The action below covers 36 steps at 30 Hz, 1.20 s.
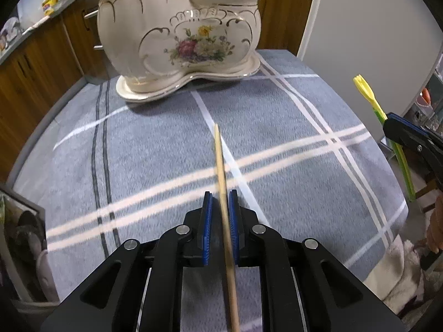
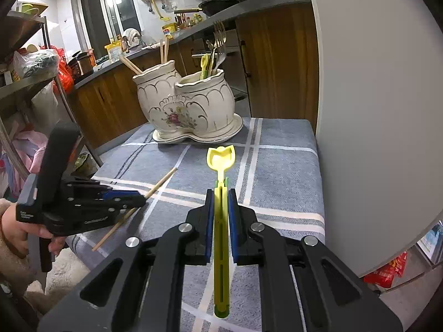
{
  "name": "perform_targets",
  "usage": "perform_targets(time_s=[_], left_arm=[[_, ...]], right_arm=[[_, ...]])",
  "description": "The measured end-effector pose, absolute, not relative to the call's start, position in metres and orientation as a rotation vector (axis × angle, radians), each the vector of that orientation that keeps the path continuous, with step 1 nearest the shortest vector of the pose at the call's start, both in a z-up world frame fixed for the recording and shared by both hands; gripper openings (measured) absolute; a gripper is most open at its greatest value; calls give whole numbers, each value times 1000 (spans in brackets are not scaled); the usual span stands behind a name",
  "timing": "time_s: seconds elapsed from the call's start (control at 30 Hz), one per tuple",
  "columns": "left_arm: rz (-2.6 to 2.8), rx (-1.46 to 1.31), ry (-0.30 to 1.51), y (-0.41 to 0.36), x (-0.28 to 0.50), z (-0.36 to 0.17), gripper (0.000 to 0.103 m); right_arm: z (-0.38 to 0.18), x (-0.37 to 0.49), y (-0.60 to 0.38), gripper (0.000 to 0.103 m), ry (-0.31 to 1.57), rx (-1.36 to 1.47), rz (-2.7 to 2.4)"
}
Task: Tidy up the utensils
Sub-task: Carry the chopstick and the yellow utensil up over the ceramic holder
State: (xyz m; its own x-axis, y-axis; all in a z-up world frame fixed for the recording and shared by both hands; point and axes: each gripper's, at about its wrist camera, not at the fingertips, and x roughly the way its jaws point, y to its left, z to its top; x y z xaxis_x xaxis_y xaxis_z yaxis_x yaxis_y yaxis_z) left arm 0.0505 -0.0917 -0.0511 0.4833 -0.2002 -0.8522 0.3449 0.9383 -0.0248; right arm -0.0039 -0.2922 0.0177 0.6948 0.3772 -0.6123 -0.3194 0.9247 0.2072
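A chopstick [image 1: 221,166] is clamped in the left tool [image 1: 220,202], low over the worktop [image 1: 138,152] in front of the holder [image 1: 177,36]. A yellow spoon [image 2: 221,163] is gripped in the right tool [image 2: 220,202]. Each should be lifted above the holder's rim, then lowered upright into its matching compartment.

Home kitchen: wood cabinets [image 2: 110,102], cluttered counter [image 2: 177,37], pans [image 2: 218,2].
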Motion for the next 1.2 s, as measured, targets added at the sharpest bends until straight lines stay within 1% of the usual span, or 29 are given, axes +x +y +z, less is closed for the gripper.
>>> perform_targets(time_s=[0.13,0.27,0.47,0.6,0.77,0.87,1.0,1.2], left_arm=[[-371,128,967,-85,49,-47,5],[-425,85,894,-69,39,-30,5],[-479,-21,670,-40,36,24,5],[-447,-74,503,-28,65,68,5],[-426,-128,382,-22,102,106,5],[-406,-168,312,-22,126,121,5],[-367,-187,241,-26,152,130,5],[-268,-184,180,-30,176,125,5]], right_arm=[[23,-1,-292,10,677,92,386],[30,10,-291,10,648,107,389],[53,40,-286,10,574,160,415],[77,73,-276,10,471,219,448],[96,112,-267,10,372,295,462],[99,135,-264,10,331,356,479],[89,168,-258,10,334,454,488],[74,184,-240,10,312,426,455]])
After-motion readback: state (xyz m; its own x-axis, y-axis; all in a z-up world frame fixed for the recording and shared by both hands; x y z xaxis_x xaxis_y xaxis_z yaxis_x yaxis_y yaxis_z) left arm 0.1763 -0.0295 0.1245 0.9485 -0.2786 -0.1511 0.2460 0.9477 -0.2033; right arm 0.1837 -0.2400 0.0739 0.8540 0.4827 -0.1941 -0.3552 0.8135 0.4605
